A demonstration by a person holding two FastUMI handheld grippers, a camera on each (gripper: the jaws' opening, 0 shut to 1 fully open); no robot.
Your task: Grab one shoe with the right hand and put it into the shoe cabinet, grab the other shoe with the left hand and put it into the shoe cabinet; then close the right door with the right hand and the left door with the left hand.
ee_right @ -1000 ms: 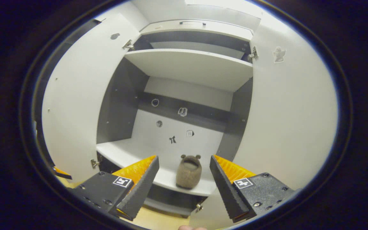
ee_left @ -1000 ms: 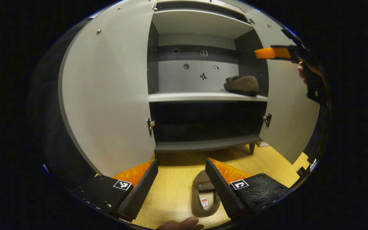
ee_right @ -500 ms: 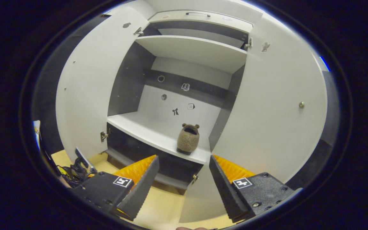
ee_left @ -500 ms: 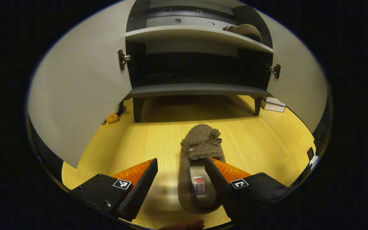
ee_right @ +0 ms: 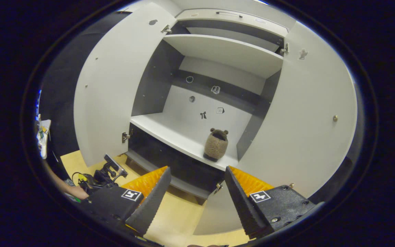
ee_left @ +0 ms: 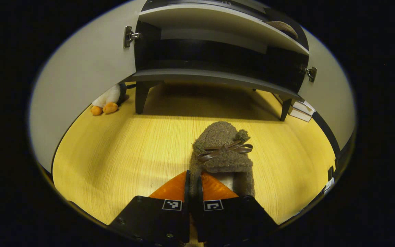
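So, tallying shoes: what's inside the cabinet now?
One brown shoe sits on the middle shelf of the cabinet, right side. The dark lower compartment can't be made out.

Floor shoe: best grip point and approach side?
Grip the side wall of the collar, near the heel of the floor shoe, from above and behind: the toe points at the cabinet. The left hand-held gripper is already shut there.

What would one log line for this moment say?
left tongs: shut on floor shoe | right tongs: open | other shoe: shelved | doors: open
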